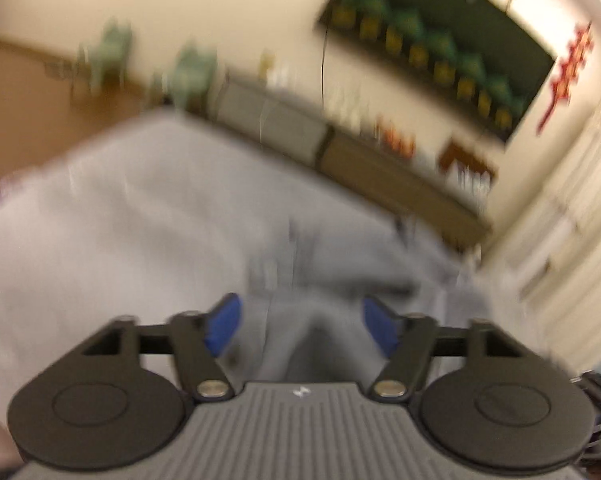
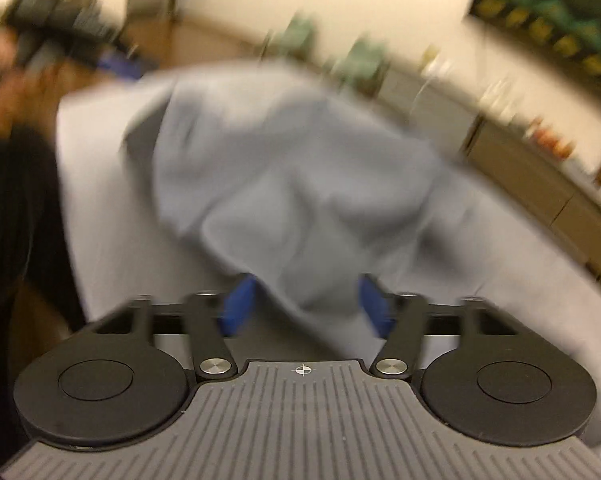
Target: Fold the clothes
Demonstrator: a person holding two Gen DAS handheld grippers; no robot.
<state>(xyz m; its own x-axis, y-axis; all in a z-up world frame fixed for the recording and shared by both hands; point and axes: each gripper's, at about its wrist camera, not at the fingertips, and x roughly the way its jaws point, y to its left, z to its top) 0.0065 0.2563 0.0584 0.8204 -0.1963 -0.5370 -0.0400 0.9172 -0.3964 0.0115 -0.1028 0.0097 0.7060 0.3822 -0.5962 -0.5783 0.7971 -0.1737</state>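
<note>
Grey garment lying bunched, unfolded on white table cover; folding remaining; both views blurring; left tongs and right tongs gaping wide, cloth between fingers, gripping nothing

A pale cloth covers the table, smooth and almost white, reaching out to its far edge. A grey-blue garment lies crumpled directly on the cloth, bunched into soft folds and ridges. From the left-hand camera the same garment sits toward the table's right side, with bare cloth stretching away on the left. Both views are heavily blurred, so finer detail is lost.
</note>
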